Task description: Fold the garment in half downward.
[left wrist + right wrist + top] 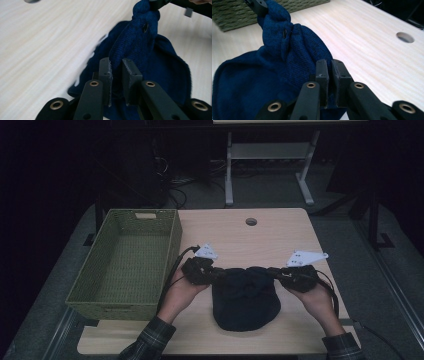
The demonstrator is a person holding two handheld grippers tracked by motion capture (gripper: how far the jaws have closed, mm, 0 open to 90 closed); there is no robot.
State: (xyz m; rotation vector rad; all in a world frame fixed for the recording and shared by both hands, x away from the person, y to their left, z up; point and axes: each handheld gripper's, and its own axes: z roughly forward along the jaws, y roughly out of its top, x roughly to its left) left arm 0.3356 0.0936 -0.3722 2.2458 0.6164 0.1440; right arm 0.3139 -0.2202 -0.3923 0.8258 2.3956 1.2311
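Dark blue knitted hat (245,300) lies on the wooden table (270,237), near edge, centre. Left gripper (200,270) pinches its top edge at 9 o'clock; right gripper (298,276) pinches the same edge at 3 o'clock. Stretched edge runs 9-to-3; both hands equally close. Green woven basket (125,265) sits at 9 o'clock.

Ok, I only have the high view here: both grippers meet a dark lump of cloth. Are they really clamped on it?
Observer: Yes. The left gripper has knit fabric pinched between its jaws.
Operator: And the other one?
Observer: The right gripper is shut on a fold too.
Operator: What colour is the cloth?
Observer: Navy blue, a knitted garment with a small buttonhole.
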